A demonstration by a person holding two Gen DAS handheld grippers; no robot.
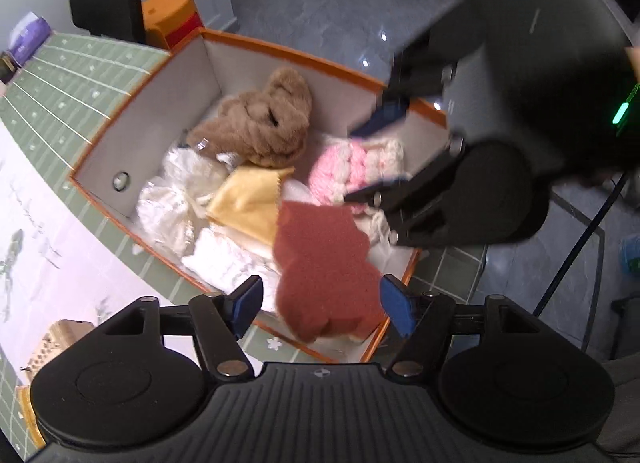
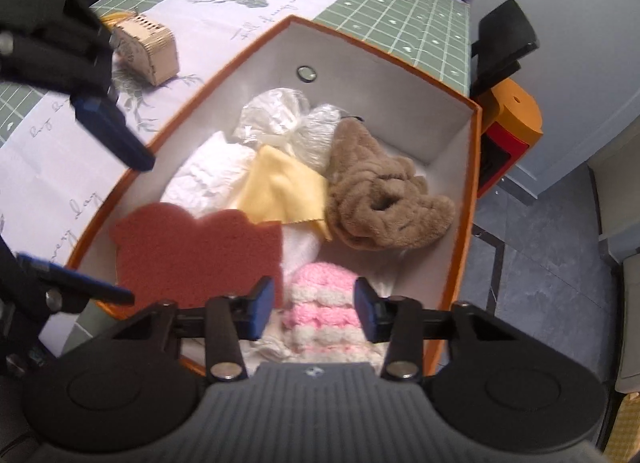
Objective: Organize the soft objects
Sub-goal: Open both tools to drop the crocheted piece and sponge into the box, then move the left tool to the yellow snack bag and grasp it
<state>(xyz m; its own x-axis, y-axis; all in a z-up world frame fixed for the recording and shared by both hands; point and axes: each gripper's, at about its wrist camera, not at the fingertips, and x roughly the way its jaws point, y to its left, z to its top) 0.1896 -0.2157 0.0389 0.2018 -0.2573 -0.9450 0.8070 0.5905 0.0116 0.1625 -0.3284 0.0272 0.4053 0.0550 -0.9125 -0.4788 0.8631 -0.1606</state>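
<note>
Left gripper (image 1: 320, 309) over the near corner of the box (image 1: 168, 103), jaws wide apart and holding nothing. Red sponge (image 1: 324, 263) seen between the blue fingertips (image 1: 246, 305), blurred, not touched by them; whether resting on the pile or in the air, cannot tell. Right gripper (image 2: 314, 309) over the opposite side of the box, jaws also apart and empty, just above a pink-and-white knit (image 2: 324, 303).

Inside the box with orange rim and white walls, all together: brown plush (image 1: 260, 123) toward the far wall, yellow cloth (image 1: 252, 199) in the middle, white bags (image 1: 176, 191) beside a metal rivet in the wall, white folded cloth (image 1: 228, 263) at the near side, sponge overlapping the yellow cloth and the knit.

Box standing at the edge of a table with green checked cloth (image 2: 400, 11) and white runner. Small wooden box (image 2: 148, 49) on the runner, well apart from the big box. Orange stool (image 2: 516, 119) beside the table, on the grey floor.
</note>
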